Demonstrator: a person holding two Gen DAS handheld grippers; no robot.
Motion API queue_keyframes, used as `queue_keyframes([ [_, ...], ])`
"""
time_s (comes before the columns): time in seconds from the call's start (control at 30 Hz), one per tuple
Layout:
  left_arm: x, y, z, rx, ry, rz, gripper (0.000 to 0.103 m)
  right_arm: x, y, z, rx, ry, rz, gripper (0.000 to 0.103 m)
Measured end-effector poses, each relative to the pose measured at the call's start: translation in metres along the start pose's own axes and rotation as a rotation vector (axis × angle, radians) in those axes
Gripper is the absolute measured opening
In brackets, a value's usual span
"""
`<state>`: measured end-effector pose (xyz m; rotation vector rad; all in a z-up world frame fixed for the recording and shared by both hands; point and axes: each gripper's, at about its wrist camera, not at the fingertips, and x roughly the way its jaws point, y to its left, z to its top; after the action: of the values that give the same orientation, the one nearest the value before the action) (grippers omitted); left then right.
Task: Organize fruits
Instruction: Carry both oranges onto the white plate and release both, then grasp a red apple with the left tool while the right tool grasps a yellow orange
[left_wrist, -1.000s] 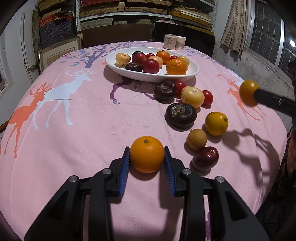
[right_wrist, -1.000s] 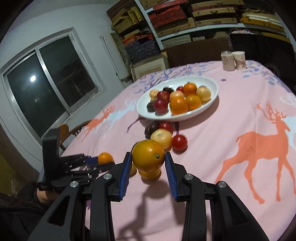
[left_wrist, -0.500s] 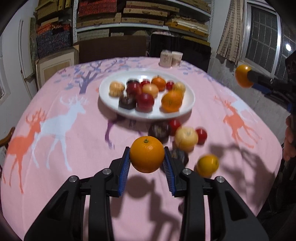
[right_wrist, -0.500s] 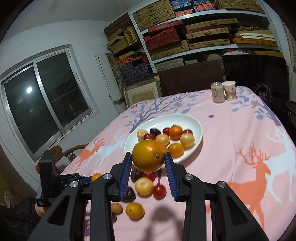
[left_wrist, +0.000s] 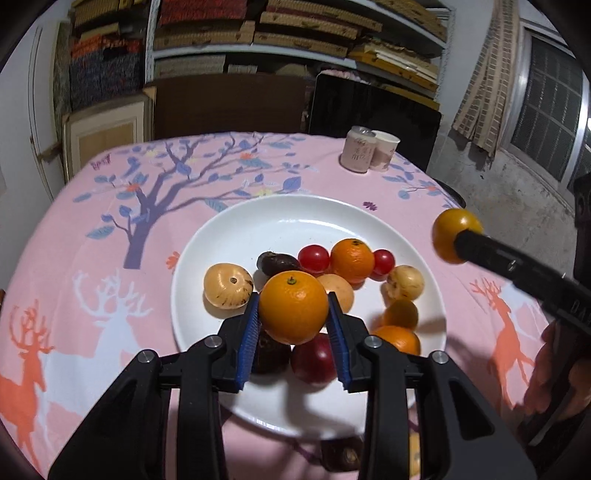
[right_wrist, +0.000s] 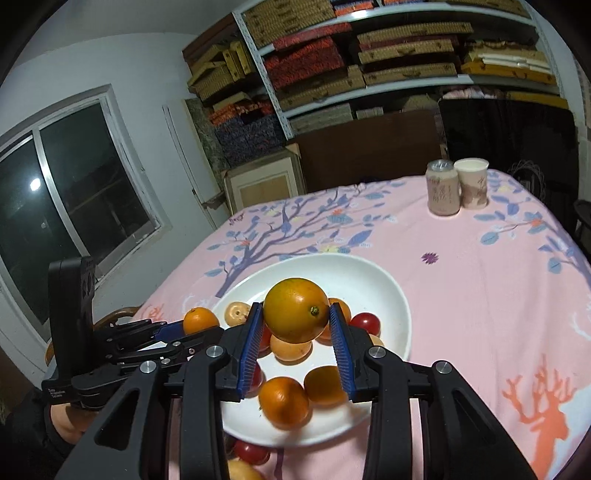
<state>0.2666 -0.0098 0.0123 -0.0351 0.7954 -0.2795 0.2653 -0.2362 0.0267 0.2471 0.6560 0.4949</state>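
My left gripper (left_wrist: 293, 308) is shut on an orange (left_wrist: 293, 307) and hangs over the near part of the white plate (left_wrist: 280, 214). My right gripper (right_wrist: 296, 314) is shut on a yellow-orange fruit (right_wrist: 296, 310) above the same plate (right_wrist: 369, 273). The plate holds several fruits: oranges, red cherry tomatoes, pale melons and dark ones. In the left wrist view the right gripper's black finger (left_wrist: 517, 266) reaches in from the right with its fruit (left_wrist: 448, 232) at its tip. In the right wrist view the left gripper (right_wrist: 195, 325) sits at lower left with its orange (right_wrist: 199, 320).
A pink tablecloth (left_wrist: 110, 229) with deer and tree prints covers the table. A can (right_wrist: 442, 192) and a paper cup (right_wrist: 472, 184) stand at the far edge. A few fruits (right_wrist: 251, 452) lie on the cloth in front of the plate. Shelves fill the back wall.
Both grippers have carried their fruits forward from over the loose fruits on the cloth to above the plate, which now looks much nearer. Neither grip has changed.
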Motion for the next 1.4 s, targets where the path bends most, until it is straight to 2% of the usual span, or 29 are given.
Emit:
queue_keyframes([
  [0.03, 0.006, 0.001, -0.001, -0.006, 0.007, 0.001, 0.034, 0.009, -0.002, -0.002, 0.007, 0.010, 0.002, 0.038],
  [0.07, 0.009, 0.002, -0.002, -0.010, 0.006, 0.003, 0.040, 0.016, -0.004, -0.004, 0.015, 0.022, 0.006, 0.038],
  [0.1, 0.011, 0.003, -0.003, -0.014, 0.002, 0.004, 0.049, 0.021, -0.005, -0.006, 0.023, 0.032, 0.017, 0.040],
  [0.13, 0.011, 0.005, -0.005, -0.022, -0.012, 0.011, 0.065, 0.023, -0.008, -0.010, 0.034, 0.036, 0.032, 0.046],
  [0.17, 0.008, 0.007, -0.008, -0.029, -0.034, 0.017, 0.069, 0.023, -0.011, -0.013, 0.042, 0.030, 0.036, 0.048],
  [0.23, 0.002, 0.006, -0.012, -0.018, -0.068, 0.014, 0.069, 0.017, -0.015, -0.018, 0.048, 0.012, 0.023, 0.054],
  [0.3, -0.007, 0.002, -0.017, 0.016, -0.097, 0.026, 0.070, 0.009, -0.020, -0.021, 0.063, -0.011, 0.009, 0.055],
  [0.47, -0.030, -0.007, -0.031, 0.047, -0.108, 0.010, 0.072, -0.012, -0.022, -0.028, 0.076, -0.037, -0.005, 0.061],
  [0.6, -0.054, -0.017, -0.054, 0.094, -0.078, -0.007, 0.072, -0.031, -0.023, -0.038, 0.087, -0.054, 0.001, 0.066],
  [0.9, -0.125, -0.052, -0.150, 0.244, 0.000, -0.127, 0.072, -0.084, -0.034, -0.080, 0.127, -0.101, -0.021, 0.068],
  [1.03, -0.121, -0.064, -0.179, 0.268, 0.066, -0.103, 0.072, -0.093, -0.034, -0.093, 0.143, -0.094, -0.023, 0.068],
  [1.17, -0.101, -0.067, -0.193, 0.220, 0.144, -0.112, 0.053, -0.102, -0.027, -0.105, 0.136, -0.083, -0.012, 0.068],
  [1.3, -0.099, -0.068, -0.201, 0.220, 0.118, -0.082, 0.040, -0.112, -0.023, -0.115, 0.137, -0.064, 0.003, 0.068],
  [1.33, -0.100, -0.067, -0.201, 0.207, 0.116, -0.095, 0.029, -0.113, -0.021, -0.118, 0.136, -0.049, 0.009, 0.068],
  [1.4, -0.104, -0.063, -0.201, 0.189, 0.104, -0.097, 0.029, -0.112, -0.015, -0.125, 0.120, -0.007, 0.018, 0.068],
])
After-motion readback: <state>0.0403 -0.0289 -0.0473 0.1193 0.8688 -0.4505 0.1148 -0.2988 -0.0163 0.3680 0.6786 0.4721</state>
